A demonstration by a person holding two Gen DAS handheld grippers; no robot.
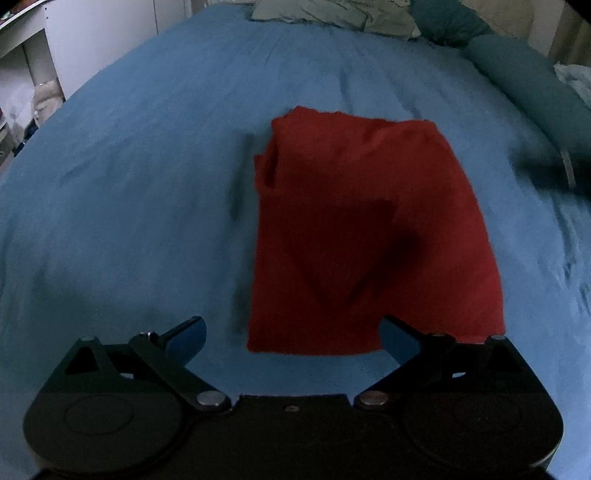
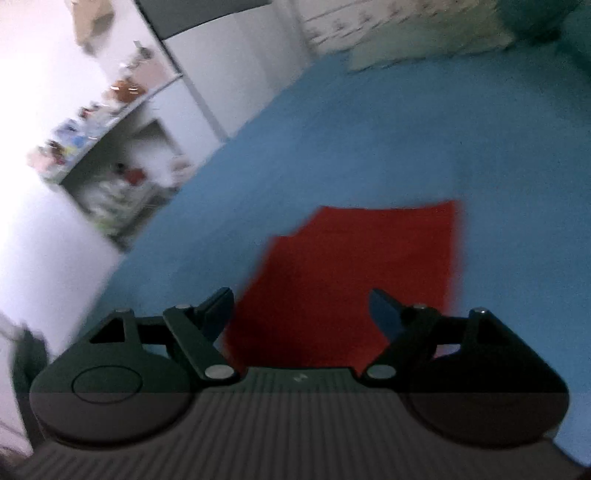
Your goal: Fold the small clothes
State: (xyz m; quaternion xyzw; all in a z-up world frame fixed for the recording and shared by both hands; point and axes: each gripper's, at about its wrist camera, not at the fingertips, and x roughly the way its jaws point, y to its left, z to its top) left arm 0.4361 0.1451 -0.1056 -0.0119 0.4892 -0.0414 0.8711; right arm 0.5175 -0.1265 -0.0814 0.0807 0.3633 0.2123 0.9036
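Your left gripper (image 1: 291, 338) hung above the blue bed (image 1: 147, 166) with its fingers spread wide and nothing between them, its right finger over the near edge of the red cloth (image 1: 369, 229). That cloth lay folded into a rough rectangle near the middle of the bed, with a pale pillow (image 1: 332, 14) at the far end and a teal bolster (image 1: 528, 81) well off to the right. Your right gripper (image 2: 301, 314) was likewise spread and empty, poised over the cloth's (image 2: 351, 266) near end, though its view was blurred.
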